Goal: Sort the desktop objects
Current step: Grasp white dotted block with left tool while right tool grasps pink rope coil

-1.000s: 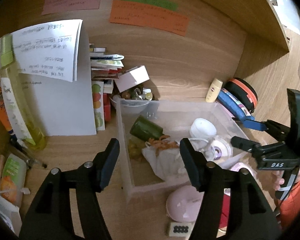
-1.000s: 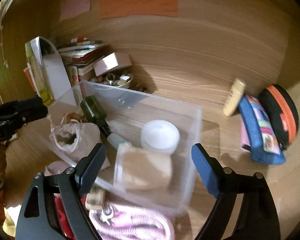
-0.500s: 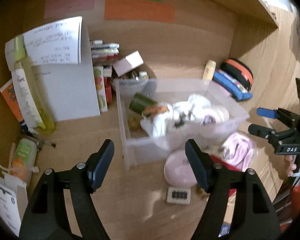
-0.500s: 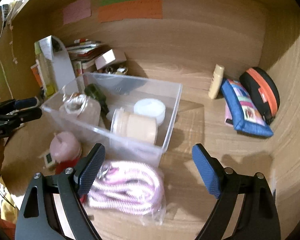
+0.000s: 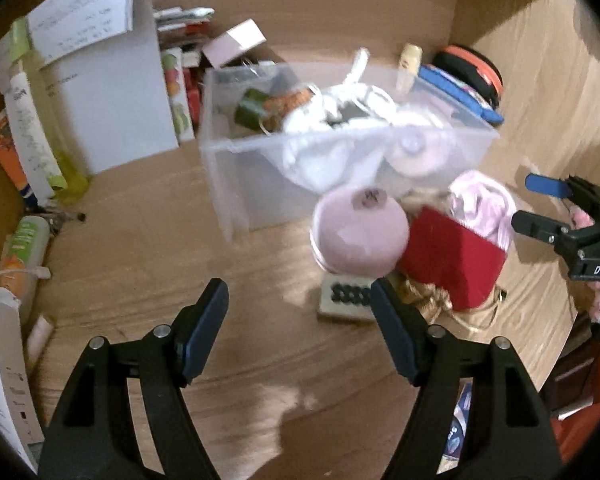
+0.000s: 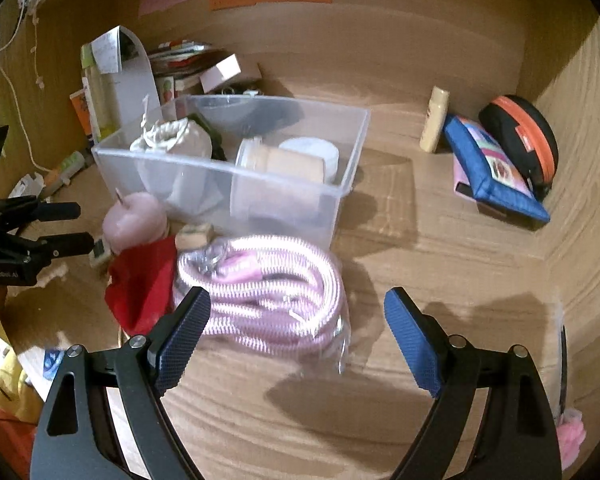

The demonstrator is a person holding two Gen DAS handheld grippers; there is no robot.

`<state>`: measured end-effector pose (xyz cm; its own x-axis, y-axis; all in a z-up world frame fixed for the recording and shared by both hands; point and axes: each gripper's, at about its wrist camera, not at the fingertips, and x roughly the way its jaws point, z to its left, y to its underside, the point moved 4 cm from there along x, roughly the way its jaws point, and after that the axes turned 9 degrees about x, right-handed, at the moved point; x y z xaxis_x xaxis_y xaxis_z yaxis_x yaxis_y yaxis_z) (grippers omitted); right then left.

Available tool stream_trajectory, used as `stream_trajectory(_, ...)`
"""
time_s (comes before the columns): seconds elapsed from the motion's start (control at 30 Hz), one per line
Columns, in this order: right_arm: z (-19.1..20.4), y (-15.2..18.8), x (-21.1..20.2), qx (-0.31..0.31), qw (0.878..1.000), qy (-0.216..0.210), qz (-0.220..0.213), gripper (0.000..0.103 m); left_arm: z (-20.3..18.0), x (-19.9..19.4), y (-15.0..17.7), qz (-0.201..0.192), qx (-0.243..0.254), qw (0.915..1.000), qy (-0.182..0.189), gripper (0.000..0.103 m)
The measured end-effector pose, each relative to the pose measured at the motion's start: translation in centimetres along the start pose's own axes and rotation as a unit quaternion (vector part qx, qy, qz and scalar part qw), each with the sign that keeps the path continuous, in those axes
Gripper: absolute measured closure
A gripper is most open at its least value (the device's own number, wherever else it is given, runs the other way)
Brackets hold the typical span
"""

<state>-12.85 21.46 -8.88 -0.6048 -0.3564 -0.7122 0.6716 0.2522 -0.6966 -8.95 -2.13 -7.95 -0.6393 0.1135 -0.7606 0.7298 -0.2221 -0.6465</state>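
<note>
Pink rope (image 6: 268, 284) lies just beyond the open right gripper (image 6: 296, 336).

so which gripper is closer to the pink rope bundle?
Right. The right gripper has the pink rope bundle just ahead of its open jaws. The left gripper sits further off, beyond the red pouch and pink candle.

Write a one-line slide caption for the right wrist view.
Open right tool hovers over a bagged pink rope lying beside a red pouch in front of the clear bin.
</note>
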Motion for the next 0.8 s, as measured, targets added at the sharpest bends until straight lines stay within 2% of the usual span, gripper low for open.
stream_trajectory(0.17, 0.1, 1.3, 0.0, -0.005, 1.0, -0.012, 0.02, 0.016, -0.8, 0.3, 0.2, 0.009, 0.017, 0.9998, 0.006, 0.03)
stream_trajectory(0.47, 0.7, 3.0, 0.8, -0.027, 0.998, -0.015, 0.054, 0.015, -0.9, 1.5, 0.4, 0.024, 0.015, 0.9995, 0.014, 0.03)
stream_trajectory(0.57, 1.2, 3.0, 1.6, -0.041, 0.997, -0.011, 0.066, 0.015, -1.0, 1.6, 0.3, 0.02, 0.022, 0.9996, 0.006, 0.04)
stream_trajectory(0.63, 1.5, 2.8, 2.0, -0.055, 0.996, -0.002, 0.065, 0.008, -1.2, 1.5, 0.3, 0.015, 0.027, 0.9995, 0.003, 0.047)
stream_trajectory(0.8, 2.2, 1.6, 2.9, -0.095, 0.993, 0.012, 0.065, 0.006, -1.1, 1.5, 0.2, 0.006, 0.029, 0.9996, 0.004, 0.065)
